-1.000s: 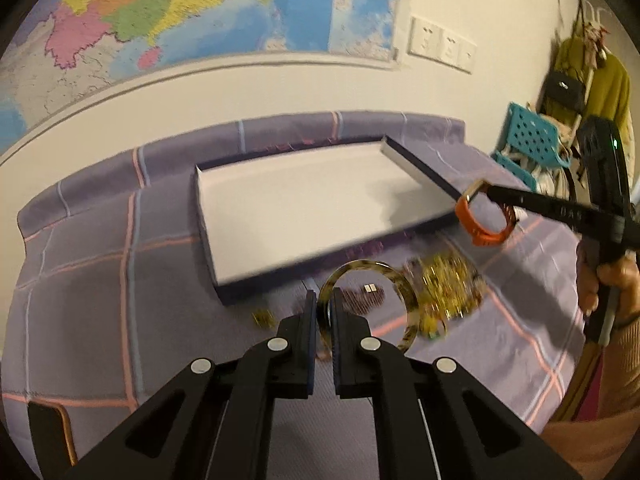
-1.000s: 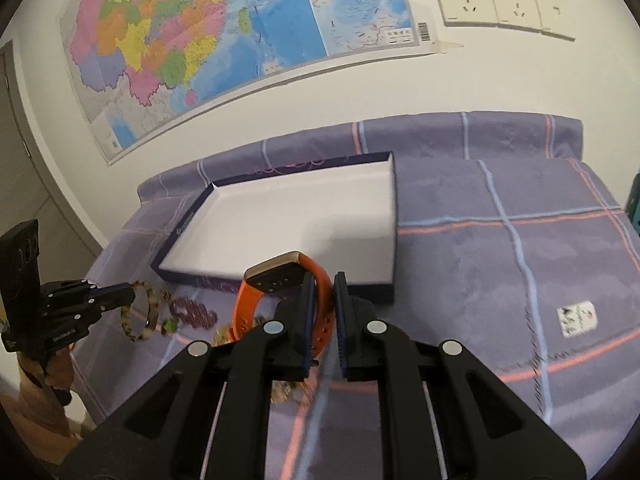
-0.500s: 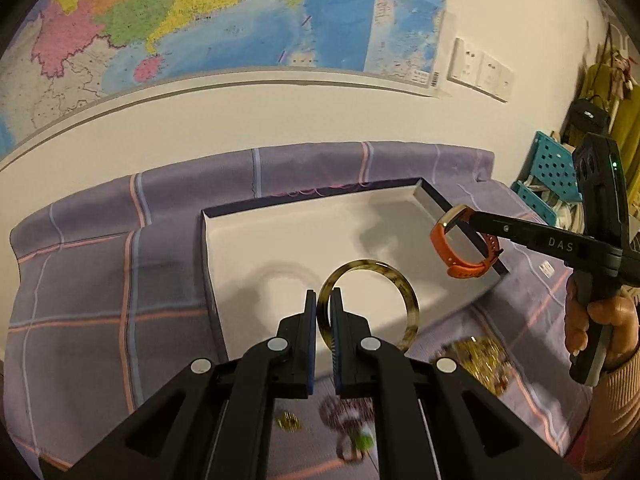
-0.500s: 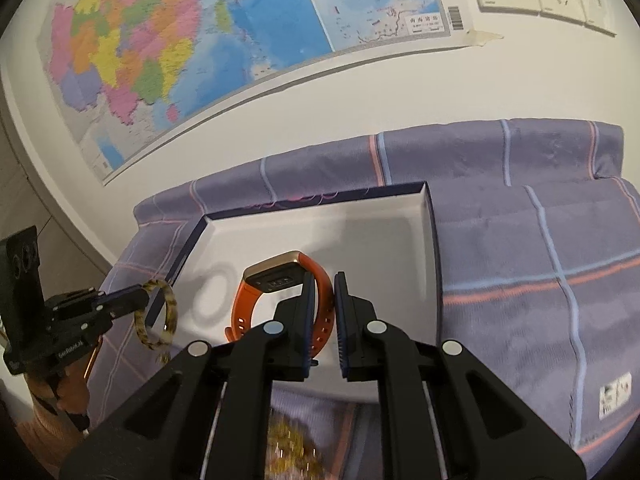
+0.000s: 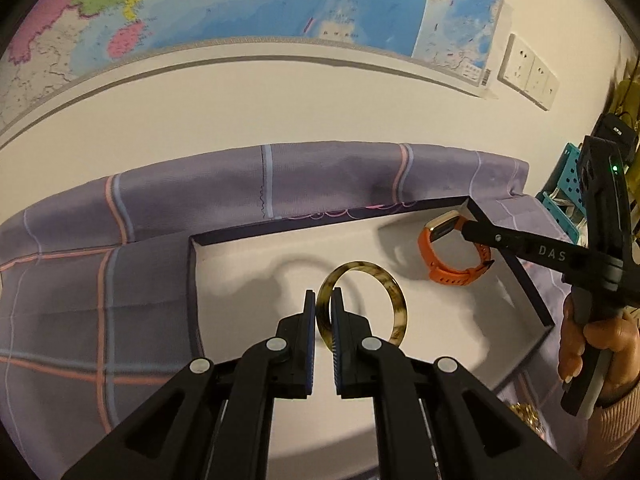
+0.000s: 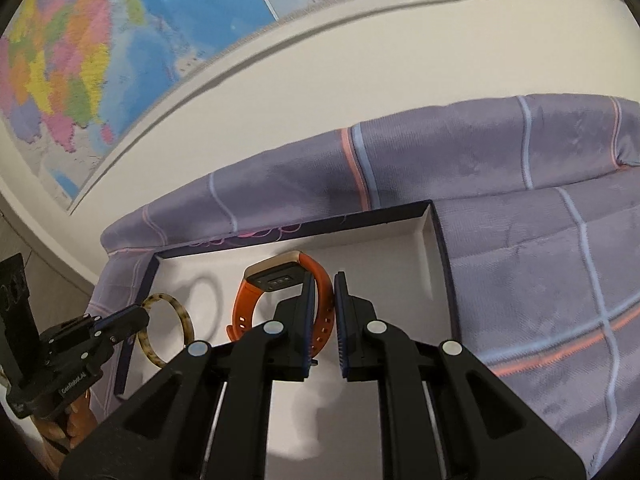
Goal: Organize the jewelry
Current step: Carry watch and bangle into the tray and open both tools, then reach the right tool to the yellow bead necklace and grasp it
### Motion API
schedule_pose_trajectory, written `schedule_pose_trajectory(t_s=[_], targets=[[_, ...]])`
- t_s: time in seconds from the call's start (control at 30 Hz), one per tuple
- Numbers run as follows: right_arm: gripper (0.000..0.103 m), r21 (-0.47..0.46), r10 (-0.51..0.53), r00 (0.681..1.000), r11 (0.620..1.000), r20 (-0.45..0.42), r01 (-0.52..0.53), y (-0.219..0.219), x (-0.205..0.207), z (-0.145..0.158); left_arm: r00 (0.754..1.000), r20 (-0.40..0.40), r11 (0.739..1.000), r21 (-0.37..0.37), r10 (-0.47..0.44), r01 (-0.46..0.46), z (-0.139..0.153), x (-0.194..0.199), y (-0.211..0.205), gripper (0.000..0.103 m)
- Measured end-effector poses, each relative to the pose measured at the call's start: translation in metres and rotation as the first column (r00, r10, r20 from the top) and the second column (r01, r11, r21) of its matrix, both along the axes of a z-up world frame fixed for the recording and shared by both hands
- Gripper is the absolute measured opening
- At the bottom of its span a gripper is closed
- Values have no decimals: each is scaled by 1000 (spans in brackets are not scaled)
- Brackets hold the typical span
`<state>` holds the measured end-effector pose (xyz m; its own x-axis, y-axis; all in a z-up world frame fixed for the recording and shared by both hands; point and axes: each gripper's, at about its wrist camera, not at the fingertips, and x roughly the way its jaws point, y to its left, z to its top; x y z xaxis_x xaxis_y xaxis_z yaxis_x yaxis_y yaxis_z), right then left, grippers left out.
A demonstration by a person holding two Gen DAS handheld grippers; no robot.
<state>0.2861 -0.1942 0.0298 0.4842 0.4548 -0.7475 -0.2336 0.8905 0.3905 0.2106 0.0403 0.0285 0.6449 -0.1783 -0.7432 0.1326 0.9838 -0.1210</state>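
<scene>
My left gripper (image 5: 323, 300) is shut on a tortoiseshell bangle (image 5: 394, 294) and holds it upright just above the white floor of the dark-rimmed tray (image 5: 280, 224). My right gripper (image 6: 322, 284) is shut on the strap of an orange watch (image 6: 250, 300) and holds it over the tray's far right part. The watch also shows in the left wrist view (image 5: 448, 272), near the tray's far right corner. The bangle shows at the left in the right wrist view (image 6: 182, 314).
The tray (image 6: 440, 248) lies on a purple checked cloth (image 6: 540, 240) against a white wall with a map (image 5: 240, 4). A bit of gold jewelry (image 5: 528, 412) lies on the cloth in front of the tray's right corner. A teal crate (image 5: 568, 184) stands at far right.
Both grippers have moved forward and down over the tray, carrying the bangle and the watch. The loose jewelry on the cloth has dropped out of view behind them.
</scene>
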Motion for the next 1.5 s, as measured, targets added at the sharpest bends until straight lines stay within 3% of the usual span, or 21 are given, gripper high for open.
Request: schedule_pose_trajectory(t_s=[0.5,0.83,0.9,1.0,1.07,1.17,1.37,1.5], targets=[[11,-31,-81,994,996,-66,79,9,27,-20,997,-71,999,15,33,-32,-16,44,3,6],[24,-17,-100,993,995,-62,100,7,20,-19,991,-125,998,17,55,-54,-26,61,5,6],[33,-19,-89,995,996,-49,88,6,14,-15,991,-118,998,21,60,-58,-24,59,5,7],[40,-3,-73,997,997,-16,73,3,1,-5,994,-92,998,34,61,-58,-17,49,6,15],[45,13,-50,999,999,14,50,-2,-11,6,997,-51,998,34,51,-49,-6,35,6,26],[54,6,34,997,999,71,-34,-4,-37,24,1000,3,999,34,29,-29,8,12,5,35],[55,-89,226,962,973,155,-214,0,-102,44,994,97,998,44,-43,39,29,-49,-5,42],[53,-128,327,933,942,150,-310,6,-142,40,988,125,995,52,-94,88,27,-89,-15,48]])
